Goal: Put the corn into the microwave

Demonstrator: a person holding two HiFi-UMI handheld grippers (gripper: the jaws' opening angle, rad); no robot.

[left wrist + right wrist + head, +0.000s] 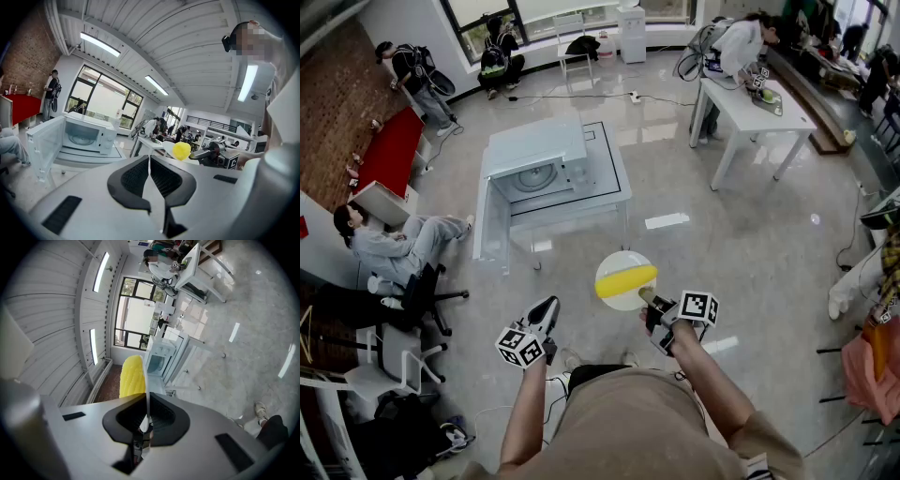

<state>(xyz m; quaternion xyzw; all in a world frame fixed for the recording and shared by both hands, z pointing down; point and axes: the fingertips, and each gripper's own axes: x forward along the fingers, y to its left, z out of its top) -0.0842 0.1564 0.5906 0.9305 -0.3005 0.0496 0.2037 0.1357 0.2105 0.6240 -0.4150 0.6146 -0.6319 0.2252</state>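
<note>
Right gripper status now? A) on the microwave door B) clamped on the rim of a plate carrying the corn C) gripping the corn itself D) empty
B: the right gripper has its jaws pinched on the edge of the plate, and the corn lies on that plate.

Glossy grey floor [750, 234], a brick wall [333, 103] (red counter [389, 150] beside it), far windows [544, 9], a white table [741, 98].

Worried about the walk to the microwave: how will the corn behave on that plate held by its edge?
The corn is rounded and lies loose, so it would probably roll if the plate tilts. The right gripper pinches only the rim, so the plate may sag or pivot.
</note>
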